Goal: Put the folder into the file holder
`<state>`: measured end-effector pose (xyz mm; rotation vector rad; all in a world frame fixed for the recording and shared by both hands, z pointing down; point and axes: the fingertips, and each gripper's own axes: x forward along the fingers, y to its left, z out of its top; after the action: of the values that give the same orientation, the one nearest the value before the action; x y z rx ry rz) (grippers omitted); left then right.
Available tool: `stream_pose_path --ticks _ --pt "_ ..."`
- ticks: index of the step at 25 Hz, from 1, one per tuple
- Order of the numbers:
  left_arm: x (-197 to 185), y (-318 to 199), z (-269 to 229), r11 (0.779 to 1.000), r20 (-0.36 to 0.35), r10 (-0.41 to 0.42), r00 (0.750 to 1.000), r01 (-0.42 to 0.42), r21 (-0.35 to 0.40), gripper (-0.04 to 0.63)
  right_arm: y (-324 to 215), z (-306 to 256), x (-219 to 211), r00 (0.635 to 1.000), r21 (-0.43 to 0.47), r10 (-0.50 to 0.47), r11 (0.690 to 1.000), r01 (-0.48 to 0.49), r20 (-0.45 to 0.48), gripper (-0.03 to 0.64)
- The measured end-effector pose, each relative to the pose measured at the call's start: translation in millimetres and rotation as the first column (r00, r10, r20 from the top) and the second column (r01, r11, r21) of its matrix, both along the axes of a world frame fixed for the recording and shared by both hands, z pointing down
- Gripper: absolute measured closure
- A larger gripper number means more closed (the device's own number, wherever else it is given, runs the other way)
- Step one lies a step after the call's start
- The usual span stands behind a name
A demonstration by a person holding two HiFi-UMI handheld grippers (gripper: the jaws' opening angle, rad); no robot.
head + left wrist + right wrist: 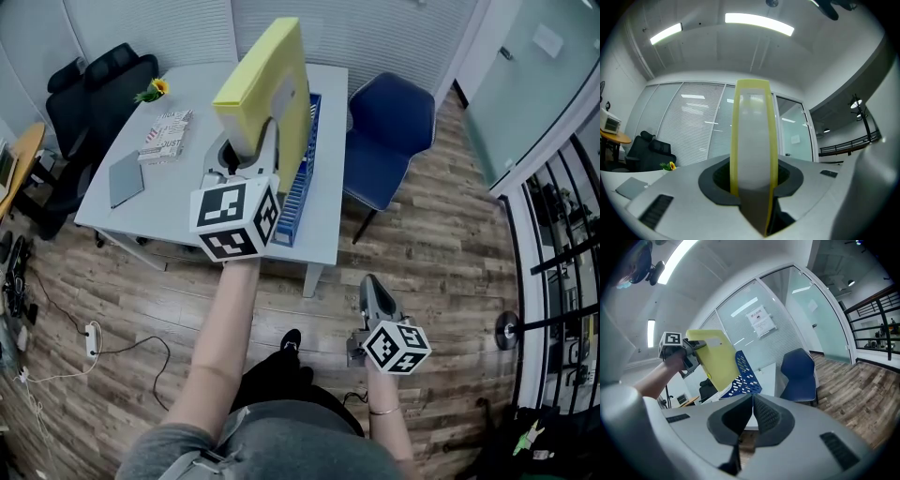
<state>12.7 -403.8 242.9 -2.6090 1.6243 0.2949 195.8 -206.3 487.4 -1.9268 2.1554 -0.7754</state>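
Observation:
A yellow folder stands on edge above the grey table, tilted a little, with its lower end held in my left gripper. In the left gripper view the folder fills the gap between the jaws of that gripper, which press on both its sides. The blue perforated file holder lies along the table's right edge, just right of the folder. My right gripper hangs low over the wooden floor, shut and empty. From the right gripper view I see the folder in front of the file holder.
A blue chair stands right of the table and black office chairs to its left. On the table lie a magazine, a grey notebook and a yellow flower. A power strip lies on the floor.

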Motion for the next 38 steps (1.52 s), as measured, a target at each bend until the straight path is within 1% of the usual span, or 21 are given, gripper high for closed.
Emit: stream_pose_path --ticks 11,19,25,38 --pt "16 -15 36 0.999 0.019 0.001 1.0 0.0 -0.042 0.443 -2 9 10 1.0 -0.025 0.007 1.0 -0.007 0.003 0.618" --pt "19 -21 62 0.997 0.039 -0.005 0.999 0.008 -0.074 0.443 -6 11 15 1.0 -0.036 0.012 0.999 -0.012 0.002 0.618" --pt "22 -21 84 0.995 0.063 -0.006 0.998 0.013 -0.102 0.443 -7 14 17 1.0 -0.04 0.009 0.999 -0.009 0.008 0.618" --pt "31 -15 126 0.987 0.134 0.024 0.991 -0.002 -0.162 0.433 -11 14 12 1.0 -0.038 0.0 0.999 0.0 0.013 0.618"
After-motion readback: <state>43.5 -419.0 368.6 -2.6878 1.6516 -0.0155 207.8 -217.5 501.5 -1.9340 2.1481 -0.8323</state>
